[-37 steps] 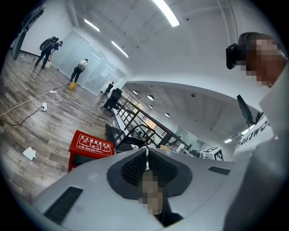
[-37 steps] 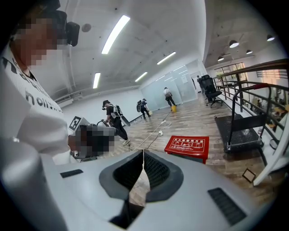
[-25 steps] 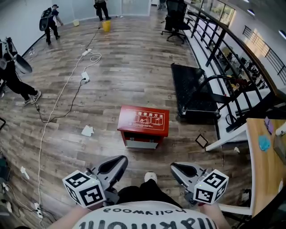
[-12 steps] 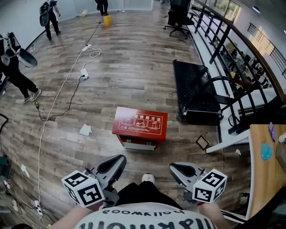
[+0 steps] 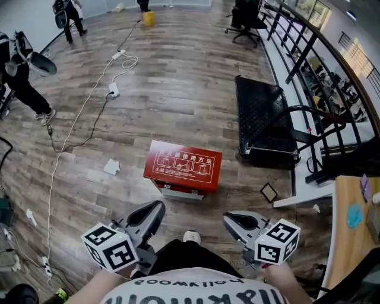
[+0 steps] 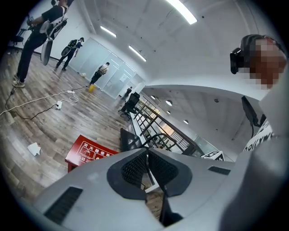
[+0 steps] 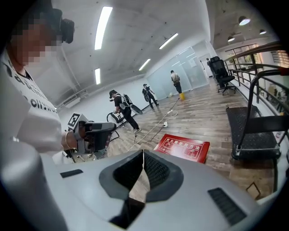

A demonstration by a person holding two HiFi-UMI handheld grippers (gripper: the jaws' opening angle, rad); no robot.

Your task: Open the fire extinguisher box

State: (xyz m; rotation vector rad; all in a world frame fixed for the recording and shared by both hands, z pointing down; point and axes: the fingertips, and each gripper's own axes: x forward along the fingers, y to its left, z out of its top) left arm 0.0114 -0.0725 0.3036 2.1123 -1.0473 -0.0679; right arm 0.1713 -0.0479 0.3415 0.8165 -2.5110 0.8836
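While the left gripper (image 5: pixel 155 208) hangs with fingers together and empty, the closed red fire extinguisher box (image 5: pixel 183 167) lies on the floor ahead. The right gripper (image 5: pixel 228 219), fingers likewise pressed together, might skid off the lid's edge.

floored in grey-brown wood planks (image 5: pixel 178 77), strewn with a white cable (image 5: pixel 127 59) and a scrap of paper (image 5: pixel 111 167); fenced on the right by a black railing (image 5: pixel 303 53), with a black flat cart (image 5: pixel 264 113) beside it and an office chair (image 5: pixel 246 18) farther back; lit by long ceiling strips (image 7: pixel 103 27); closed at the far end by glass walls (image 7: pixel 189 63).
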